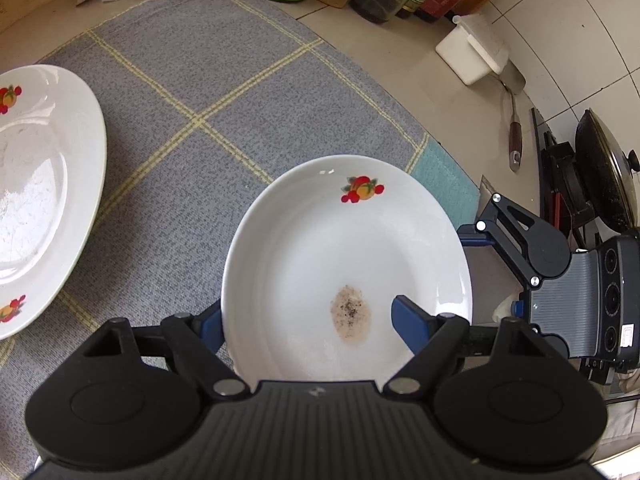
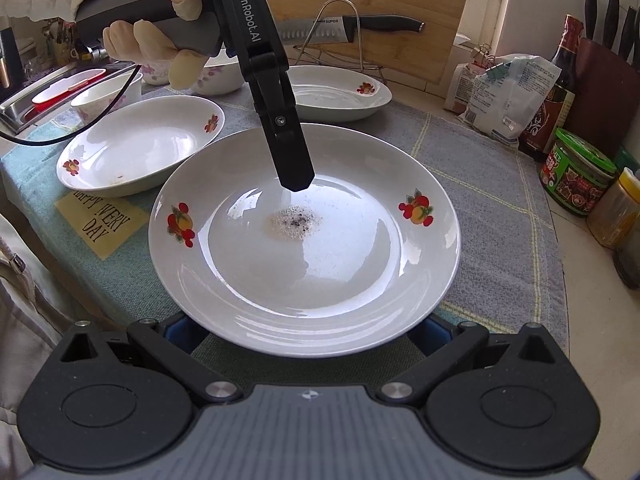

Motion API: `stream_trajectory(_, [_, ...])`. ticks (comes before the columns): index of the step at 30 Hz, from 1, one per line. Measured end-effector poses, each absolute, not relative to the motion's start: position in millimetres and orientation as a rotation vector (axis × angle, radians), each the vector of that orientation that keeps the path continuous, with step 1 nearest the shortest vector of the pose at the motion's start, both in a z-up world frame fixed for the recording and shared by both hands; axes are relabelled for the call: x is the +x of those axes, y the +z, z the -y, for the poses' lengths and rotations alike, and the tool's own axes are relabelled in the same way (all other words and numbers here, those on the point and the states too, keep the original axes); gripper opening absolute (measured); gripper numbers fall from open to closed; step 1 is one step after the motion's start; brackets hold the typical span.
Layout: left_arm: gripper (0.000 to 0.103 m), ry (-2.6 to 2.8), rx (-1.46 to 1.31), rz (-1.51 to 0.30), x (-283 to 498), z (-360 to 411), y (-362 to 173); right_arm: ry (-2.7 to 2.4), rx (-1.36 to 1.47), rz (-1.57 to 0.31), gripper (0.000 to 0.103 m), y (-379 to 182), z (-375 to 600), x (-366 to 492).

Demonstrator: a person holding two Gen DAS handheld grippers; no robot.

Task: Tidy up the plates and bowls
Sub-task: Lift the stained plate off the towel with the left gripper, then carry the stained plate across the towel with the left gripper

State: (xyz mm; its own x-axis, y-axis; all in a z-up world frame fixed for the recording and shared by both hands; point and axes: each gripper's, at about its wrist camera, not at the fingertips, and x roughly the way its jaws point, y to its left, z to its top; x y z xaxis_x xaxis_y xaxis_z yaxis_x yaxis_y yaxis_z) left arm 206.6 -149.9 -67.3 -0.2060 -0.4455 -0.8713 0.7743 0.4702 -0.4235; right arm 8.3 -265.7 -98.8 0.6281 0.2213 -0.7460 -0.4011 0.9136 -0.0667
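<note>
A: What sits between the left gripper [image 1: 308, 320]?
B: A glossy white plate [image 1: 348, 256], round and shallow, with fruit decals on the rim and a brown speckled stain in the well. Its near rim lies between the fingers: the blue right pad [image 1: 408, 322] rests inside the well, the other pad is under the rim outside. Jaws about half spread; I cannot tell whether they pinch.
A: And the right gripper [image 2: 308, 336]?
B: Its blue pads are mostly hidden under the plate's edge, set wide, one beyond each side. Whether they touch is unclear.
A: Other dishes?
B: Past the plate, two more decal plates [image 2: 140, 144] and floral bowls [image 2: 108, 96], partly behind a gloved hand [image 2: 160, 36].
A: The surface?
B: A woven grey cloth [image 1: 224, 80] with yellow checks on a tiled counter; jars [image 2: 576, 172] right of it.
</note>
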Motion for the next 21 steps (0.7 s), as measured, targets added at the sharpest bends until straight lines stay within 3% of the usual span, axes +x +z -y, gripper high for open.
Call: stream_trajectory(21, [0.082, -1.110, 0.292, -1.346, 236.8, 190.8, -64.6, 0.392, -0.264, -0.812, 0.103, -92.7, 312.7, 41.8])
